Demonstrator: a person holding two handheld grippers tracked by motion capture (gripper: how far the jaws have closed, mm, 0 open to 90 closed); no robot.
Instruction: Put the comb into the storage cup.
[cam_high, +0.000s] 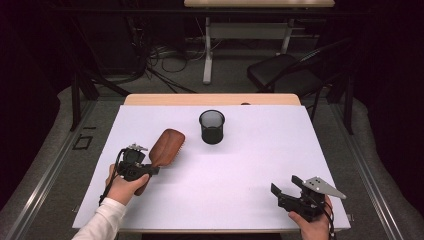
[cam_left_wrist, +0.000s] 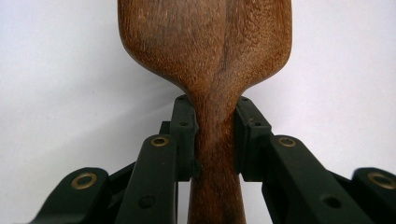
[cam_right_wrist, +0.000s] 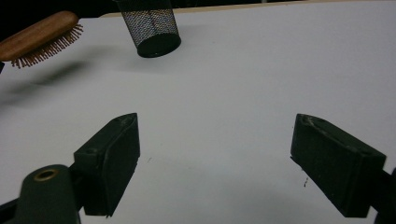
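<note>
A wooden hairbrush (cam_high: 165, 145) is held above the white table sheet at the left, bristles facing down. My left gripper (cam_high: 145, 167) is shut on its handle; in the left gripper view both pads (cam_left_wrist: 184, 135) press the narrow neck of the hairbrush (cam_left_wrist: 205, 51). A black mesh cup (cam_high: 212, 126) stands upright behind the middle of the sheet, to the right of the brush head. My right gripper (cam_high: 286, 186) rests open near the front right corner, nothing between its fingers (cam_right_wrist: 109, 163). Its view shows the hairbrush (cam_right_wrist: 39, 37) lifted above its shadow and the mesh cup (cam_right_wrist: 152, 28).
The white sheet (cam_high: 260, 150) covers a wooden table (cam_high: 210, 99) whose far edge shows. Beyond it stand a black chair (cam_high: 285, 72), cables on the floor and another table's legs (cam_high: 207, 50).
</note>
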